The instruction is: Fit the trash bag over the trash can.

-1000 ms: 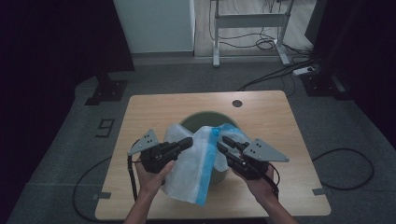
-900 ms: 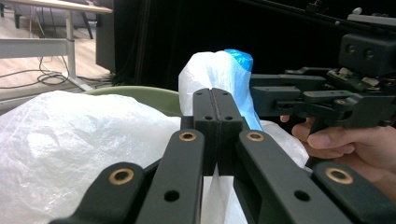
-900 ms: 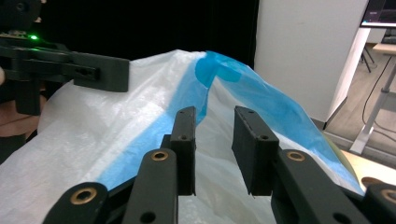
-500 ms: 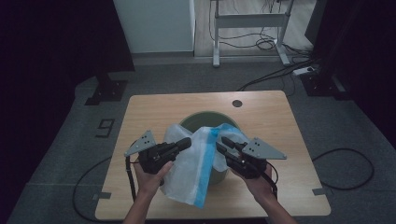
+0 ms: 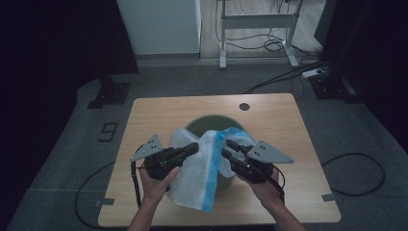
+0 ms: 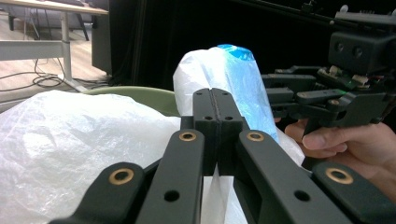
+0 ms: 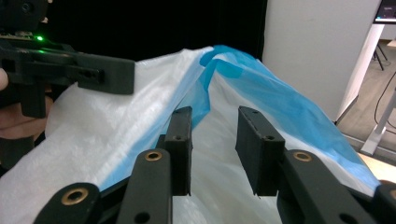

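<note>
White bag (image 5: 195, 175) between both grippers

High view is dim overall: left side and top right corner near black, only the counter (image 5: 269, 120) and the floor behind it catch soft light from above. No hard shadows, no glare. Both gripper views are brighter; the white plastic bag (image 6: 70, 140) reads clean with its crinkle visible. Near links soft-focus at the bottom edge. Backgrounds crushed to black, slight noise.
</note>
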